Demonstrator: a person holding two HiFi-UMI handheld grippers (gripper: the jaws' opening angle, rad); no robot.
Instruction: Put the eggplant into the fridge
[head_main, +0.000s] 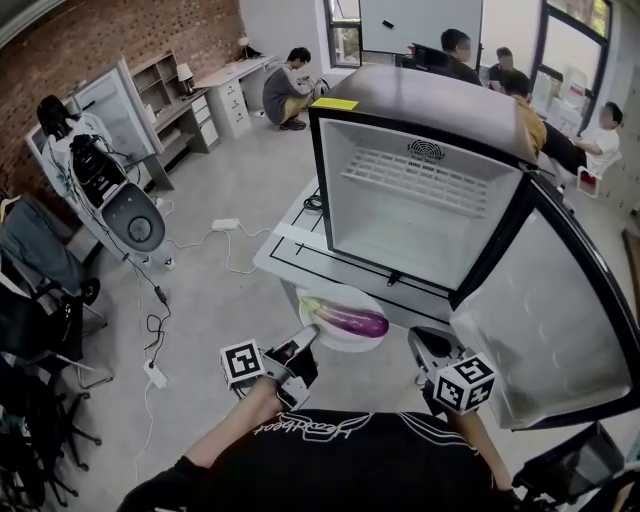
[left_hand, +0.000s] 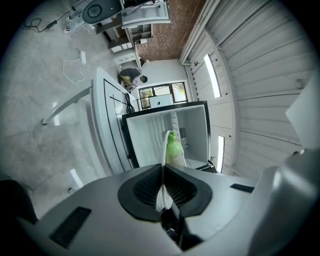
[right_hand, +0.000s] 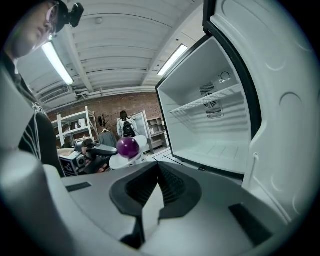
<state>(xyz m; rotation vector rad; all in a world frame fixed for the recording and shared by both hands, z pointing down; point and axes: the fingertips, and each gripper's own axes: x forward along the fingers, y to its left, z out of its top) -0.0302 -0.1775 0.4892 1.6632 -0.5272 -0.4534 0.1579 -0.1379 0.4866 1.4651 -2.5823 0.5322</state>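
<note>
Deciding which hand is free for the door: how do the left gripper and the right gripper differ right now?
The left gripper is shut on the rim of the white plate carrying the eggplant; the right gripper is shut on nothing. The left gripper sits in front of the fridge opening, while the right gripper is beside the open fridge door. Both have closed jaws and face the fridge.

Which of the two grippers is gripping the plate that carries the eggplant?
The left gripper: its jaws pinch the rim of the white plate, while the right gripper is shut on nothing.
</note>
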